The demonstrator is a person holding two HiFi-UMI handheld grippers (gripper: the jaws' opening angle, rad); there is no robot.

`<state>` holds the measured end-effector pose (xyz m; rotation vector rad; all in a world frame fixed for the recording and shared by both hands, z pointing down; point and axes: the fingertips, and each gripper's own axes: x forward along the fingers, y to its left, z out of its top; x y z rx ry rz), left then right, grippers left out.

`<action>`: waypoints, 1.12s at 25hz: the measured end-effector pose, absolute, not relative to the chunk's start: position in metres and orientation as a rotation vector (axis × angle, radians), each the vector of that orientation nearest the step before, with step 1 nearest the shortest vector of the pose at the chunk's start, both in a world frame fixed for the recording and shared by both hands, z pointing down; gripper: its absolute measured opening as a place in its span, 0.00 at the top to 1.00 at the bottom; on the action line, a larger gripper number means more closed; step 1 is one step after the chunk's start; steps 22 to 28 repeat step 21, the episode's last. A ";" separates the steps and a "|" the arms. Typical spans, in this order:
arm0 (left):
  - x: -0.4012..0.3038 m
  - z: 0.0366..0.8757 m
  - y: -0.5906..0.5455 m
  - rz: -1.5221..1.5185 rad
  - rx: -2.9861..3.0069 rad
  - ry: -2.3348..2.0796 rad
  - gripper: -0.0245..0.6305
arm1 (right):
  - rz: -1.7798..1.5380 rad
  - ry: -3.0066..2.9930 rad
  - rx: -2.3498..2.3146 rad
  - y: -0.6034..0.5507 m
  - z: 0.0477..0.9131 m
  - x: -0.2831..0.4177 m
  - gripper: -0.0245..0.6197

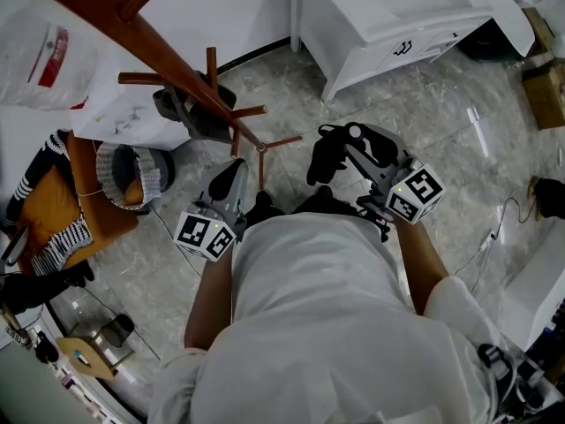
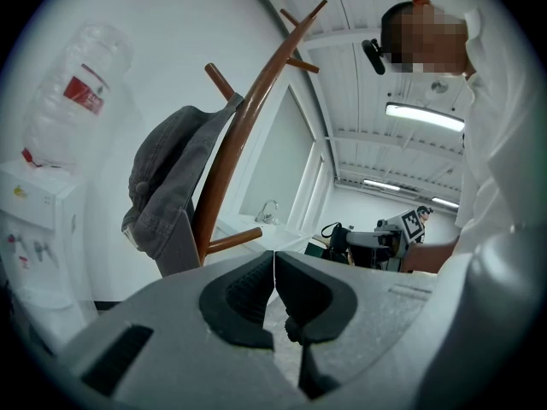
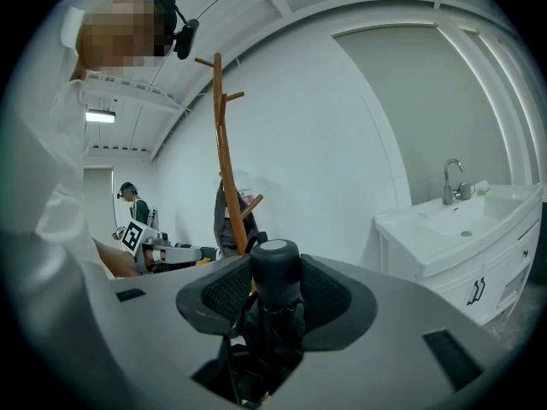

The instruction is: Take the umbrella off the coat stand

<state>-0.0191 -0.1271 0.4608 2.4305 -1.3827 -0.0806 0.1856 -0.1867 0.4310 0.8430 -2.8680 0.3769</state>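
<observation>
My right gripper [image 1: 346,141] is shut on a folded black umbrella [image 1: 323,159], held away from the stand over the floor. In the right gripper view the umbrella's round handle end [image 3: 275,265] sits between the pads, with its black fabric hanging below the right gripper [image 3: 275,284]. The brown wooden coat stand [image 1: 132,38] leans through the upper left, and a grey garment [image 1: 190,109] hangs on its pegs. My left gripper [image 1: 233,171] is near the stand's foot. In its own view the left gripper [image 2: 274,270] is shut with nothing between the pads, facing the coat stand [image 2: 231,152] and garment [image 2: 167,186].
A white sink cabinet [image 1: 397,25] stands to the far right of the stand. A water dispenser with a bottle [image 1: 35,51], a woven basket [image 1: 132,170] and a chair with striped cloth [image 1: 53,201] crowd the left. Another person [image 3: 132,205] stands far off.
</observation>
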 end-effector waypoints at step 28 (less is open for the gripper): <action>-0.020 0.459 -0.130 -0.082 2.411 -1.394 0.94 | 0.380 -2.888 0.790 -0.193 0.427 0.178 0.68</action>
